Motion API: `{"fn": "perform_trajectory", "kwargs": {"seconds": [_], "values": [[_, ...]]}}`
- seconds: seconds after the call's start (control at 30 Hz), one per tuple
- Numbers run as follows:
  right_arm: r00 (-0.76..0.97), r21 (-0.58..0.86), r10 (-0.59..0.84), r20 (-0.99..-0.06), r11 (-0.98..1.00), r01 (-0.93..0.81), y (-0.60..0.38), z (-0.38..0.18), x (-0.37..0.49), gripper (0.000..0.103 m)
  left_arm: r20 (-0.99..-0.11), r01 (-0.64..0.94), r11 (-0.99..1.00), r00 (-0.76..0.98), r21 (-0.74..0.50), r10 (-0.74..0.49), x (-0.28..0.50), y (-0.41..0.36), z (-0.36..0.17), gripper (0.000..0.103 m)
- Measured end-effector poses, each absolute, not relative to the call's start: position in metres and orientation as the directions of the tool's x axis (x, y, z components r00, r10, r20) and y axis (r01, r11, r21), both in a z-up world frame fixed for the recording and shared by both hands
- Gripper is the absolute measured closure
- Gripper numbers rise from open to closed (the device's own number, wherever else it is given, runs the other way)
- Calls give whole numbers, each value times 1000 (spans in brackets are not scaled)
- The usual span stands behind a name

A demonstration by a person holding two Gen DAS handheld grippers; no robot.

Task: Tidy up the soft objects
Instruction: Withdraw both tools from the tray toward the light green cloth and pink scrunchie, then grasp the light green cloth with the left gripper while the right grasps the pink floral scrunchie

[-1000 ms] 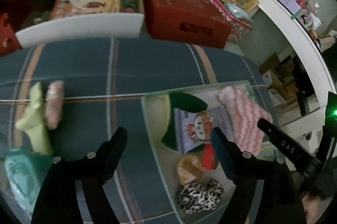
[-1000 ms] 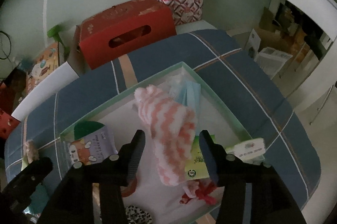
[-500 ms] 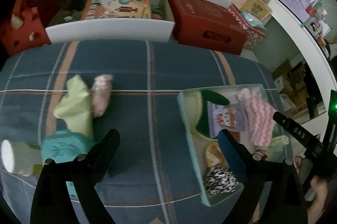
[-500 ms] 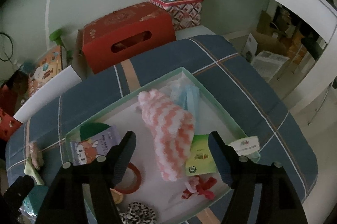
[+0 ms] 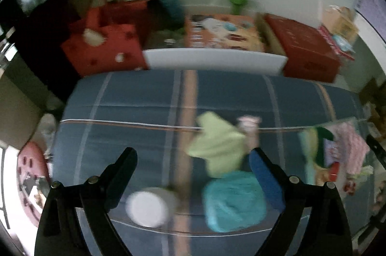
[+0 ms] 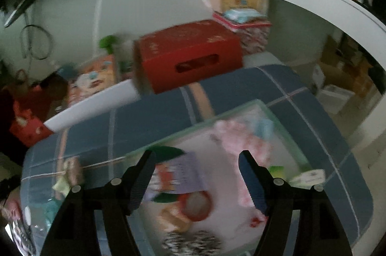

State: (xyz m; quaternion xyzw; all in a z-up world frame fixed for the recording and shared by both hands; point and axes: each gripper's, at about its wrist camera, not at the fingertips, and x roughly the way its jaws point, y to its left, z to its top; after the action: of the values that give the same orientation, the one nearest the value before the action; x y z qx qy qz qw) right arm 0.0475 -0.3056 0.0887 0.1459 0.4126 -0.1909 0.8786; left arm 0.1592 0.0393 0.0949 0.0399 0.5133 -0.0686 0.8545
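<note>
Both views blurred by motion. Left tongs (image 5: pixel 191 158) spread wide, holding nothing, hanging over the blue plaid cloth (image 5: pixel 135 111) on the table. Between and just past the two black fingers: a pale green cloth (image 5: pixel 217 147) lying crumpled, a teal bundle (image 5: pixel 234 200) touching its near edge, a small pink piece (image 5: pixel 249 128) just beside its far right side, and a white roll (image 5: pixel 147 207) to the left of the teal bundle, apart from it. None of these touched by the fingers, as far as the blur allows. At the right edge of the left view, a pale green tray (image 5: pixel 307 159) with soft things inside, among them a pink-and-white knitted piece (image 5: pixel 352 150).

Right tongs (image 6: pixel 195 163) likewise gaping, with nothing gripped, poised above the same tray (image 6: pixel 287 135). Inside the tray: the pink-and-white knitted piece (image 6: pixel 243 142) toward the far right, a light blue item (image 6: pixel 264 127) beside it near the far corner, a printed lilac packet (image 6: pixel 183 174) toward the left with a dark green shape at its far edge, a red ring (image 6: pixel 196 205) near the middle, and a black-and-white spotted scrunchie (image 6: pixel 193 241) at the near edge. Small green and white packets (image 6: pixel 306 177) by the right rim; in or on the rim, cannot tell.

Beyond the table, a red cardboard box (image 6: pixel 190 56) and a white board (image 5: pixel 212 58).
</note>
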Motion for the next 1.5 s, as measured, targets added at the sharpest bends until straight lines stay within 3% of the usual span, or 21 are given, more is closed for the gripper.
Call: {"fn": "perform_trajectory", "kwargs": {"seconds": [0.23, 0.53, 0.83, 1.07, 1.2, 1.37, 1.5], "values": [[629, 153, -52, -776, 951, 267, -242, 87, 77, 28, -924, 115, 993, 374, -39, -79, 187, 83, 83, 9], [542, 219, 144, -828, 973, 76, -176, 42, 135, 28, -958, 183, 976, 239, -115, -158, 218, 52, 48, 9], [445, 371, 296, -845, 924, 90, -182, -5, 173, 31, -977, 201, 968, 122, -147, -174, 237, 20, 6, 9], [435, 391, 298, -850, 910, 140, -195, -13, 185, 45, -986, 280, 952, 74, -120, -146, 238, -13, -14, 9], [438, 397, 299, -848, 906, 150, -200, -13, 187, 47, -988, 301, 946, 54, -123, -146, 241, -28, -20, 9], [441, 390, 289, -850, 908, 156, -204, -11, 190, 52, -990, 332, 935, 28, -123, -140, 244, -43, -28, 13], [437, 391, 287, -852, 905, 168, -208, -15, 192, 52, -985, 329, 931, 6, -159, -170, 247, -48, -33, 33]]}}
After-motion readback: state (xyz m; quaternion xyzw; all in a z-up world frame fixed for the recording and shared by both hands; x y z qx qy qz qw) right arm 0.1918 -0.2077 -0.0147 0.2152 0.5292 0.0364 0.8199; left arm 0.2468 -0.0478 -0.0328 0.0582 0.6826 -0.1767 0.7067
